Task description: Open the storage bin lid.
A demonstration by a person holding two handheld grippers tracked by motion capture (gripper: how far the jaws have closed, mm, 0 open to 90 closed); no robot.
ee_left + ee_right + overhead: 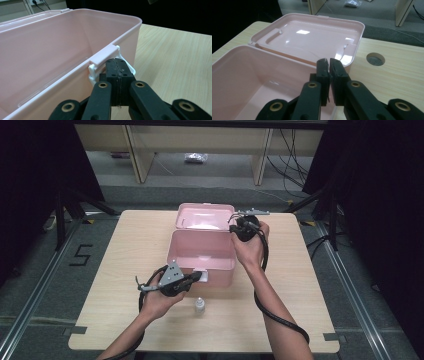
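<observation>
Bench (pixel 125 270) space is taken up mostly by a pink box (pixel 200 252), which stands open near the middle with its lid (pixel 205 216) laid back flat behind it; the inside of the box is seen to be bare. The step in hand is judged to be the end of the opening: the lid is already down, and the box is steadied at two points. The left gripper (pixel 117 71) is held at the front wall, its fingers (pixel 111 72) pressed together with nothing visible between them, the tips set against the white latch (pixel 93 72). The right gripper (pixel 329 68) is held over the back right corner of the box, by the hinge edge; its fingers (pixel 322 72) are parted by only a narrow slit, and nothing is gripped. A small bottle (pixel 199 306) stands upright on the bench just in front of the box, near the left hand (pixel 160 302). Next, a pick-up of that bottle is likely called for, so the left fingers would have to be opened and brought down around it.
</observation>
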